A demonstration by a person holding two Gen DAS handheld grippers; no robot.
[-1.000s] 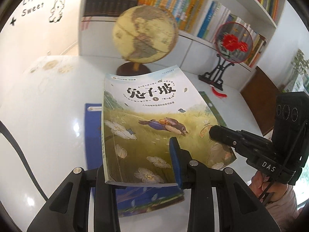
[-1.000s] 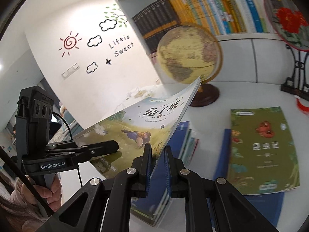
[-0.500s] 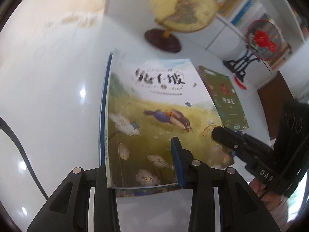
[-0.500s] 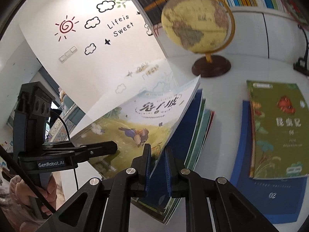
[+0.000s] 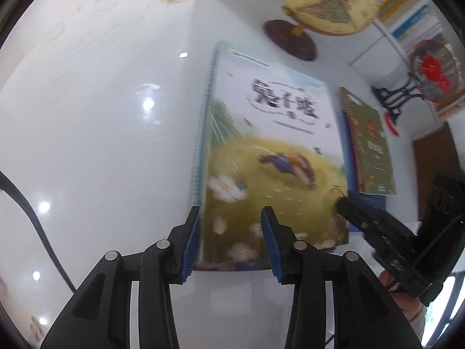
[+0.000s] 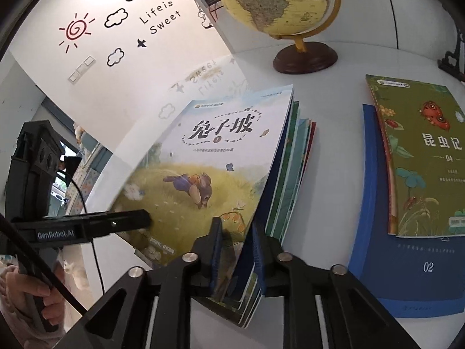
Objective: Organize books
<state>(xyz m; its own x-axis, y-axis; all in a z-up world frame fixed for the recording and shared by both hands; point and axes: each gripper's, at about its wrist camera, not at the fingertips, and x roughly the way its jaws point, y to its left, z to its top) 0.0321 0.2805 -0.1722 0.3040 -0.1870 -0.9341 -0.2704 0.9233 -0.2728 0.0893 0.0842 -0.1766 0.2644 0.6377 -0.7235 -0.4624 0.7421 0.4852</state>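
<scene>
The rabbit-cover book [image 5: 270, 157] [image 6: 203, 163] lies on top of a stack of books [image 6: 287, 180] on the white table. My left gripper [image 5: 229, 241] is open, its fingers either side of the book's near edge. My right gripper [image 6: 235, 244] has parted jaws astride the book's near right corner and the stack's edge. A green insect book [image 6: 421, 154] [image 5: 369, 142] lies on a blue book [image 6: 407, 273] to the right.
A globe [image 6: 279, 0] [image 5: 328, 0] on a brown base stands behind the books. A red fan ornament on a black stand [image 5: 430, 67] is at the back right, before white bookshelves. The white table [image 5: 101, 131] stretches out to the left.
The rabbit book has come down from tilted in the air to lying on the stack. My right gripper's jaws have opened off it. Both views now look more steeply down.
</scene>
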